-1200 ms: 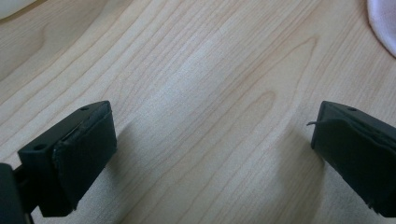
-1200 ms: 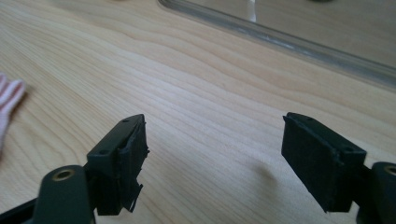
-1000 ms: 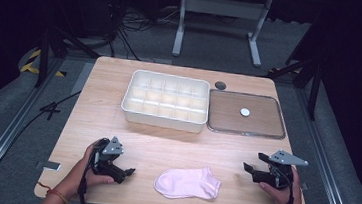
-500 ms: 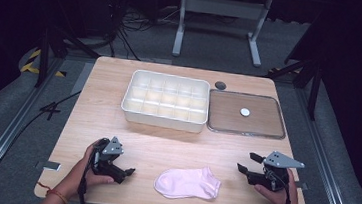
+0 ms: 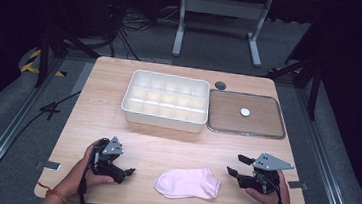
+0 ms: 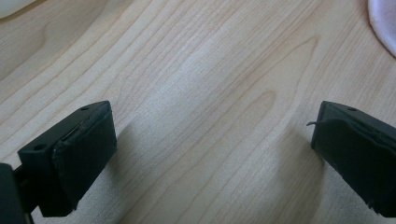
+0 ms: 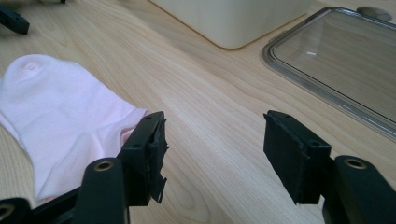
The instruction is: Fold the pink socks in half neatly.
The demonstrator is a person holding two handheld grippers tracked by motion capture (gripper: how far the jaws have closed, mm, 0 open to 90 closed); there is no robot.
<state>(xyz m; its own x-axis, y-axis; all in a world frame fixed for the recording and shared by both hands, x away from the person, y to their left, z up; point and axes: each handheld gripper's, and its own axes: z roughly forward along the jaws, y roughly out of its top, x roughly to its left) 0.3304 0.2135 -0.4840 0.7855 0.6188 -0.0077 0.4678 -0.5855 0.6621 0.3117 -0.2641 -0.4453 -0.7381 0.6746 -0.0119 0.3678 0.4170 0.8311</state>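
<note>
The pink sock (image 5: 188, 182) lies flat between both grippers. The right gripper (image 5: 237, 166) has its jaws spread, just narrowing, nothing between. The left gripper (image 5: 124, 172) has its jaws spread wide.

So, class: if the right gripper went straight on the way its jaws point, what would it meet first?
Probably the pink sock: the right gripper points left toward it, jaws open with bare table between them. Depth is unclear.
</note>
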